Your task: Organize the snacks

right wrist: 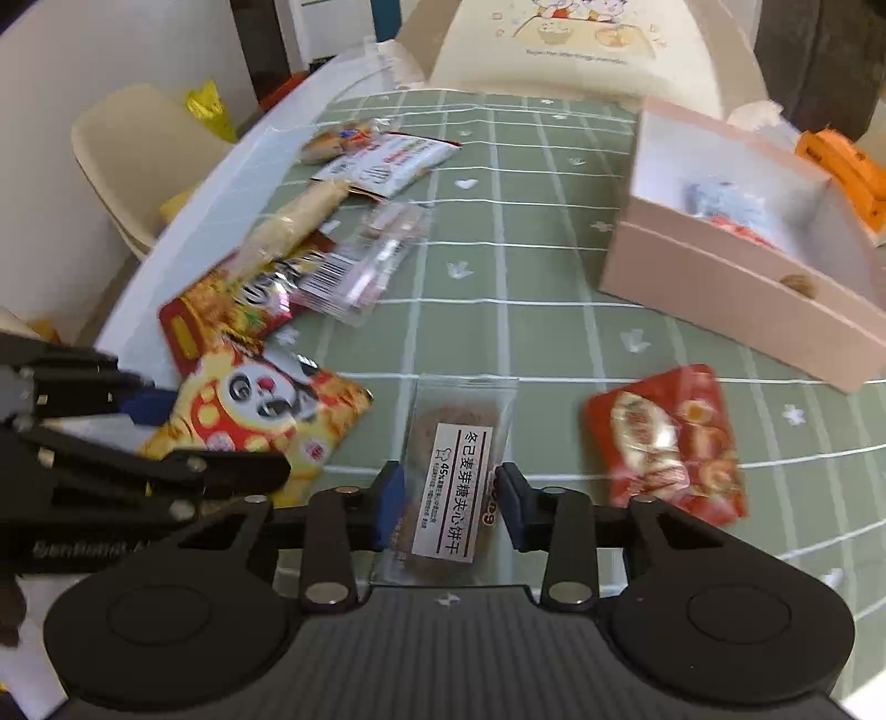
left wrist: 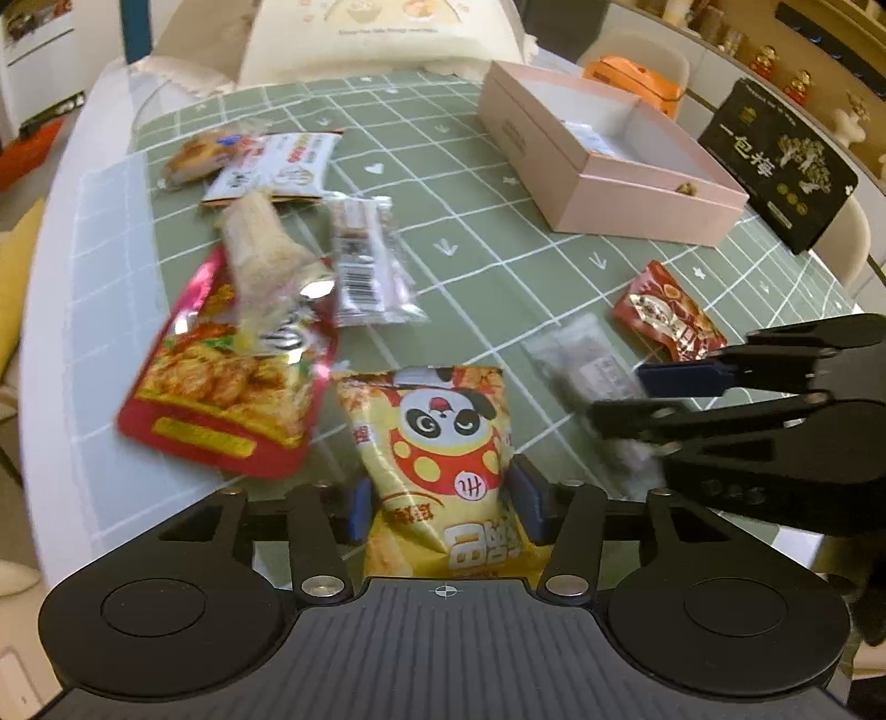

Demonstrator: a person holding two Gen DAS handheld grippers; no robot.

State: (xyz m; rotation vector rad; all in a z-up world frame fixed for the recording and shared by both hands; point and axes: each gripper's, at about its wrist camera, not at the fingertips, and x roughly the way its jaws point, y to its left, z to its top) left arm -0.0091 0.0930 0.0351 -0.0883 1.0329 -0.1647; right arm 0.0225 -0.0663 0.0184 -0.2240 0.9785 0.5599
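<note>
My left gripper [left wrist: 446, 507] has its two pads against the sides of a yellow panda snack bag [left wrist: 443, 443], which also shows in the right wrist view [right wrist: 266, 415]. My right gripper [right wrist: 451, 509] is closed on a clear biscuit packet with a white label [right wrist: 454, 476]; it also shows in the left wrist view [left wrist: 587, 365], where the right gripper [left wrist: 637, 396] reaches in from the right. An open pink box [left wrist: 603, 166] stands at the back right, and in the right wrist view [right wrist: 736, 277] it holds a small packet [right wrist: 725, 205].
Several loose snacks lie on the green checked mat: a red pouch [left wrist: 227, 382], a barcoded clear packet [left wrist: 365, 260], a white packet [left wrist: 277, 166], a small red packet [right wrist: 670, 443]. A black box [left wrist: 781, 166] stands at the far right. A cream cushion [right wrist: 587, 44] is behind.
</note>
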